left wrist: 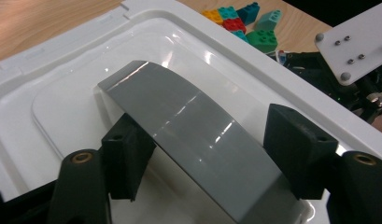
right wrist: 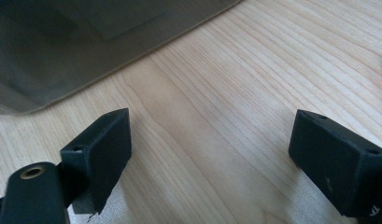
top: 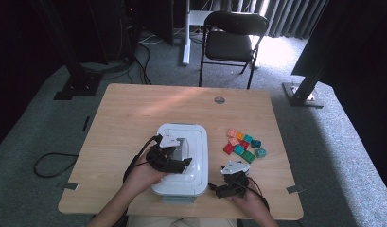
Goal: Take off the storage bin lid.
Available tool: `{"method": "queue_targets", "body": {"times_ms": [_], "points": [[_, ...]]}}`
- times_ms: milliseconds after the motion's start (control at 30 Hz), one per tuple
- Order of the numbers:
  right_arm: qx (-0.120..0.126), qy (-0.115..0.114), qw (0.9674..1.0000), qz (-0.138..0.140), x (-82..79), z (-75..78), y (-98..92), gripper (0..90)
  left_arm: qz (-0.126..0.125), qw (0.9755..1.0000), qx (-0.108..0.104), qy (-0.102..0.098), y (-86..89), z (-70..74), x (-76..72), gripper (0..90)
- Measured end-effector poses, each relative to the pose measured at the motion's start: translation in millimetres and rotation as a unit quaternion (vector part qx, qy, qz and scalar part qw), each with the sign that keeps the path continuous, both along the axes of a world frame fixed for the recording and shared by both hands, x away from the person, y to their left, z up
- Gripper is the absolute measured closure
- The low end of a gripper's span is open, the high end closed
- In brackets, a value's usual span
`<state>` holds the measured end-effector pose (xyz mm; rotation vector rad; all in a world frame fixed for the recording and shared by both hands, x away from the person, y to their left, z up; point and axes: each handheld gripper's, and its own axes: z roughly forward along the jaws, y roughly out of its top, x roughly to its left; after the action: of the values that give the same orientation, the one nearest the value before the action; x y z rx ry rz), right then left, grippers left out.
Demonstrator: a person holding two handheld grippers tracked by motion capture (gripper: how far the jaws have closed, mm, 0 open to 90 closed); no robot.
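Observation:
A white lidded container (top: 199,142) stands on the wooden table in front of the person. Its lid (left wrist: 62,93) carries an arched grey handle (left wrist: 188,121). My left gripper (top: 184,163) reaches over the lid from the left, and in the left gripper view (left wrist: 207,149) its two pads sit against the handle's two sides. My right gripper (top: 229,182) rests low on the table at the container's right front corner. Its jaws (right wrist: 209,149) stand wide apart over bare wood, with the container's wall (right wrist: 86,46) just ahead.
A cluster of several coloured toy bricks (top: 243,144) lies on the table right of the container, also seen past the lid (left wrist: 244,23). The table (top: 134,109) is bare at the back and left. A chair (top: 231,38) stands behind it.

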<state>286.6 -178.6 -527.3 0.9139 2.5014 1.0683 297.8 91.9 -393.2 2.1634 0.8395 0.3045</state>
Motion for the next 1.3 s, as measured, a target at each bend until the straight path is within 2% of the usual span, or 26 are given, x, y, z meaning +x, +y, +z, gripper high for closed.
{"method": "queue_targets", "body": {"times_ms": [167,400,567,633,800,900,1067,1300], "points": [[0.000,0.000,1.0000,0.000,0.0,0.0,0.0,12.8,0.004,1.0000,-0.007,0.001,0.3,0.2,-0.7,40.5],[0.000,-0.002,1.0000,0.000,-0.1,0.0,-0.3,12.8,0.016,0.9991,-0.034,-0.022,4.7,9.1,-5.7,49.4],[0.000,-0.001,1.0000,0.000,-0.2,-0.1,-0.2,12.9,0.015,0.9982,-0.053,-0.024,9.8,17.1,-6.6,53.6],[0.001,-0.001,1.0000,0.000,-0.1,-0.1,-0.2,12.8,0.018,0.9971,-0.066,-0.033,14.8,25.1,-8.0,55.6],[0.000,0.000,1.0000,-0.001,-0.2,0.1,-0.2,12.8,0.027,0.9949,-0.082,-0.052,25.0,36.1,-8.3,61.5],[0.000,0.000,1.0000,-0.001,-0.3,0.1,-0.2,12.8,0.038,0.9933,-0.095,-0.054,32.5,39.2,-5.4,63.5],[0.000,0.000,1.0000,-0.001,-0.4,0.1,-0.3,12.9,0.057,0.9912,-0.101,-0.064,45.2,41.8,-2.4,65.4],[0.000,0.000,1.0000,-0.001,-0.5,0.1,-0.3,12.9,0.087,0.9865,-0.120,-0.070,69.4,46.2,0.4,67.7]]}}
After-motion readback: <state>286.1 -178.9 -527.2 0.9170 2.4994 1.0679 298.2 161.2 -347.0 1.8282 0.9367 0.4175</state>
